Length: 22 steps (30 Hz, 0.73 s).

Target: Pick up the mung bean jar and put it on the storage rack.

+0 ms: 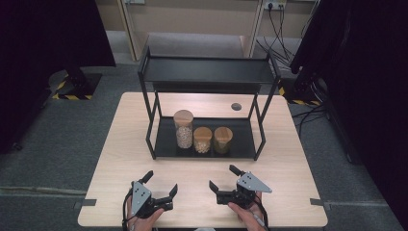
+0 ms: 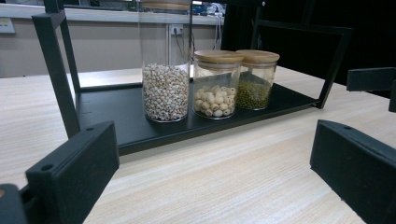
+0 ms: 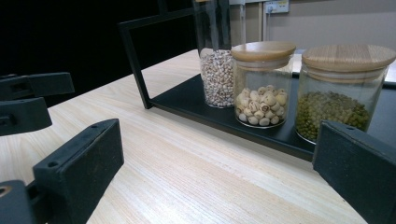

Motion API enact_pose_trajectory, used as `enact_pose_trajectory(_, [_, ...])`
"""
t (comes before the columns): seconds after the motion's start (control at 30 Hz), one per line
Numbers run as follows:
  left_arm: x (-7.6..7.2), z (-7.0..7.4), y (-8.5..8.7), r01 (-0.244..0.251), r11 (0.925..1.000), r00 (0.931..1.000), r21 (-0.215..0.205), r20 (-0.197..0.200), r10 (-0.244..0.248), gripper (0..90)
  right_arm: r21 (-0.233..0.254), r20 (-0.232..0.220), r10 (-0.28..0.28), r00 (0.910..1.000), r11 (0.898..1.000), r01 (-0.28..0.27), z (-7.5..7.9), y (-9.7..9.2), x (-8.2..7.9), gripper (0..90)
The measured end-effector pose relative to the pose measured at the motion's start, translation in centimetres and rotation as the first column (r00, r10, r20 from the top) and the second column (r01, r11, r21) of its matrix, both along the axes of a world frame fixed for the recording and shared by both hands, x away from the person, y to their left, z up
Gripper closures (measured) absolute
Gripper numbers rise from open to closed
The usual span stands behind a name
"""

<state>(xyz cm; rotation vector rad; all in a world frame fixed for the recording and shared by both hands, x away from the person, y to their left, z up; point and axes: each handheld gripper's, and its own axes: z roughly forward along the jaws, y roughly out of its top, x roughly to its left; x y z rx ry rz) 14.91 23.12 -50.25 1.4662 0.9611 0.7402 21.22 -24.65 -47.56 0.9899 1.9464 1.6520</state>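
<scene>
Three glass jars with wooden lids stand in a row on the lower shelf (image 1: 240, 144) of a black rack. The tall jar (image 1: 183, 129) (image 2: 164, 91) (image 3: 217, 77) holds pale grains. Beside it a short jar (image 1: 202, 139) (image 2: 217, 84) (image 3: 262, 86) holds white seeds. A second short jar (image 1: 223, 139) (image 2: 256, 79) (image 3: 343, 91) holds green beans. My left gripper (image 1: 161, 182) (image 2: 215, 186) rests open near the table's front edge with nothing between its jaws. My right gripper (image 1: 223, 177) (image 3: 217, 182) is open and empty beside it. Both point toward the jars, well short of the rack.
The rack's upper shelf (image 1: 207, 70) spans above the jars on thin black posts (image 1: 150, 122). A round cable hole (image 1: 235, 106) lies in the wooden table (image 1: 120, 144) behind the rack. Dark curtains flank the table, and cables (image 1: 284, 38) run on the floor at the back right.
</scene>
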Motion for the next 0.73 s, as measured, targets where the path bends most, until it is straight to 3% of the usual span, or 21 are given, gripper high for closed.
enact_pose_trajectory(0.73, [-0.02,0.01,-0.02,-0.001,1.0000,1.0000,0.000,0.001,0.001,0.6,0.002,-0.004,-0.017,0.9998,1.000,0.017,-0.13,-0.21,0.09,2.2])
